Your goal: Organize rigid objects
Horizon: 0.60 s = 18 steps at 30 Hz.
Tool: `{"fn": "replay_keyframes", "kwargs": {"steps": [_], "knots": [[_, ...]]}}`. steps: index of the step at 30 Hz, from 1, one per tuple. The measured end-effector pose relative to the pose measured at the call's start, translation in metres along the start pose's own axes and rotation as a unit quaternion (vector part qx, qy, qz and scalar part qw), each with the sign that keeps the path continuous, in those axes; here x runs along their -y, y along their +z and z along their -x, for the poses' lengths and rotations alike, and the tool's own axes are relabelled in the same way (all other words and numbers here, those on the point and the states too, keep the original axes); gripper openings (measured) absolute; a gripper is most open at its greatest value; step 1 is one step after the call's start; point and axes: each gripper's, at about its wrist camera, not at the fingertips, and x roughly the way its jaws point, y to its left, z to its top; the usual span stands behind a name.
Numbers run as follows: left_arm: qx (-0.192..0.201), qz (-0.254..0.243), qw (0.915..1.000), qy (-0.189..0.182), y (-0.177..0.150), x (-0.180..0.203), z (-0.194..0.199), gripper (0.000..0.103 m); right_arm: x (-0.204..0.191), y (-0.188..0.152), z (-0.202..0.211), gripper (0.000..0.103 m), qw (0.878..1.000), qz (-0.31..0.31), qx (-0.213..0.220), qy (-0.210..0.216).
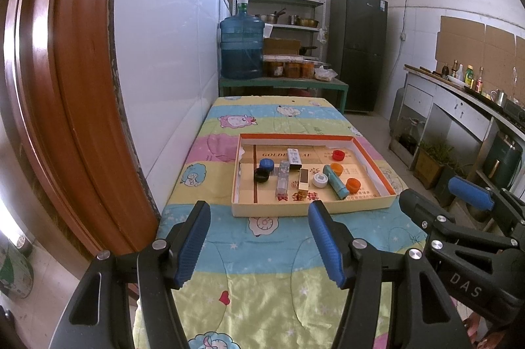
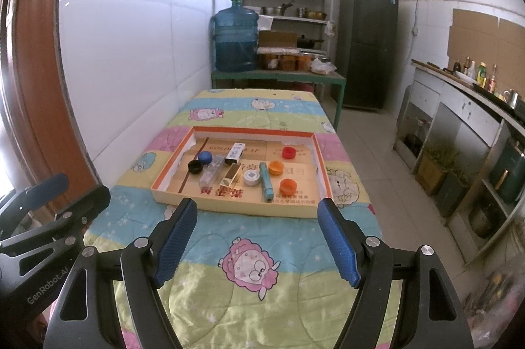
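Biggest thing here is the table [image 2: 262, 299], covered in a cartoon-sheep quilt; its near end runs off the bottom edge behind the grippers, so no idea where it stops. Sitting on it is the shallow cardboard tray [image 2: 241, 207] with orange trim, and every item being sorted is inside it. The tray floor reads "GOLDEN LEAF", but a white box [image 1: 294, 157] covers the middle letters, plus big red Chinese characters along the near wall. The smaller print beside those is too tiny to read.

Inside, left to right: black cap [image 1: 261, 175] touching a blue cap [image 1: 266, 165], a clear plastic case [image 1: 282, 179], the white box with a blue label I can't read, a gold and brown box [image 1: 303, 180], a round white thing [image 1: 319, 180] with what looks like a QR square, a teal tube [image 1: 335, 181], then a red cap [image 1: 338, 154] and two orange caps [image 1: 336, 168] [image 1: 353, 184].

Left gripper [image 1: 259, 242] hangs over the near quilt, jaws wide apart, holding nothing. Right gripper [image 2: 257, 242] is the same, spread open and short of the tray. Its body reads "DAS" from the left view, and the left one shows "GenRobot.AI" from the right view.
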Motion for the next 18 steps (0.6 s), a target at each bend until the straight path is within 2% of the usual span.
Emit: {"fn": "replay_keyframes", "kwargs": {"steps": [18], "knots": [[0.001, -0.001, 1.0, -0.001, -0.0107, 0.0009, -0.0015, 0.062, -0.0022, -0.0076, -0.0023, 0.077, 1.0, -0.002, -0.002, 0.002]]}}
